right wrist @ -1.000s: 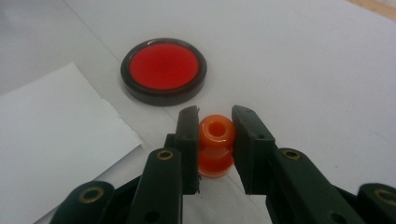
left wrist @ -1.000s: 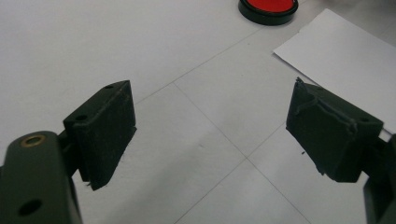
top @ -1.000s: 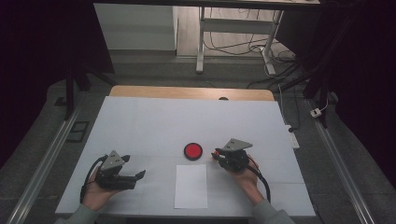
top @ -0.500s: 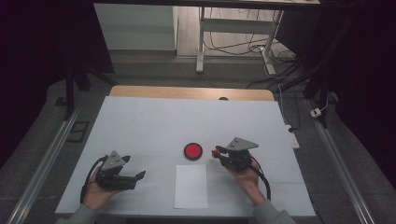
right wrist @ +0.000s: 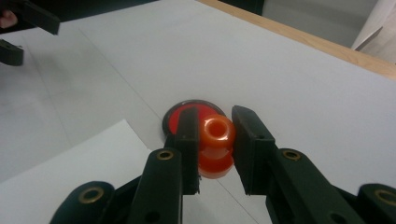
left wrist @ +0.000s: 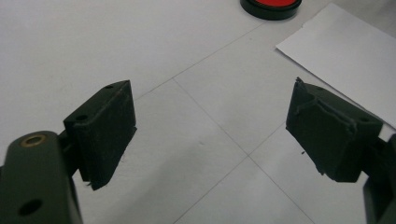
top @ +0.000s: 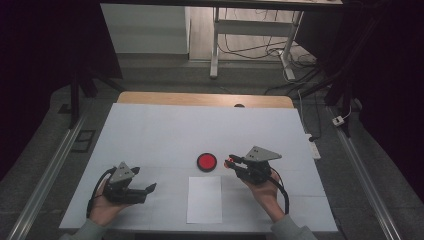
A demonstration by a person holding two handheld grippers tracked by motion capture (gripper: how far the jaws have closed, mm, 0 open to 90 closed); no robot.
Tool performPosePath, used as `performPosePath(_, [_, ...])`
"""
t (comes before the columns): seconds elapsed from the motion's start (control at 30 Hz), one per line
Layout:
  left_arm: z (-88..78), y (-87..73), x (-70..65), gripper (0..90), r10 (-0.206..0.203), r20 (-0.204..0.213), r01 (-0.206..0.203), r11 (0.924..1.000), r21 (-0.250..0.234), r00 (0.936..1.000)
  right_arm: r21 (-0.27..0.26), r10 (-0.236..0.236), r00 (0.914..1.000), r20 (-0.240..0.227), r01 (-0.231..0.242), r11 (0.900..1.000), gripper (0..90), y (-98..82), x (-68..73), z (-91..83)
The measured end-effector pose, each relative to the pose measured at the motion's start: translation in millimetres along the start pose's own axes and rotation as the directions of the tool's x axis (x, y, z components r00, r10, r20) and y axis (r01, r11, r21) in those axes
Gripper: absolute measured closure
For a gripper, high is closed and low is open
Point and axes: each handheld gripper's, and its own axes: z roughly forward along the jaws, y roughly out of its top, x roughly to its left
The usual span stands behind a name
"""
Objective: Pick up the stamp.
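A round red pad with a black rim (top: 206,161) lies on the white table, just beyond a white sheet of paper (top: 204,199). My right gripper (top: 231,161) is shut on a small orange-red knob-shaped piece (right wrist: 216,140) and holds it just right of and slightly above the pad (right wrist: 176,119). The piece stands upright between the jaws, its hollow top showing. My left gripper (top: 150,189) rests low at the front left, pointing right. Its jaws stand wide apart (left wrist: 210,121) with nothing between them, and bare table shows in the gap.
The white table cover (top: 165,130) ends in a wooden strip (top: 200,99) at the far side. Metal rails run along both sides of the table. In the left gripper view the paper's corner (left wrist: 345,51) lies ahead to the right and the pad (left wrist: 271,5) beyond it.
My right gripper has risen a little with the orange-red piece still between its jaws. The left gripper has stayed where it was.
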Motion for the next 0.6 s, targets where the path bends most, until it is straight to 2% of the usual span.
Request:
performPosePath(0.3, [-0.2, -0.3, -0.1, 15.9, -0.003, -0.004, 0.003, 1.0, -0.004, 1.0, -0.036, -0.011, 0.999, -0.042, 0.009, 0.999, 71.5, 8.1, 10.6, -1.9])
performPosePath(0.6, [-0.1, -0.4, 0.3, 15.9, -0.004, -0.006, 0.004, 1.0, -0.004, 1.0, -0.029, -0.019, 0.9971, -0.074, 0.017, 0.999, 71.5, 9.2, 18.3, 0.8])
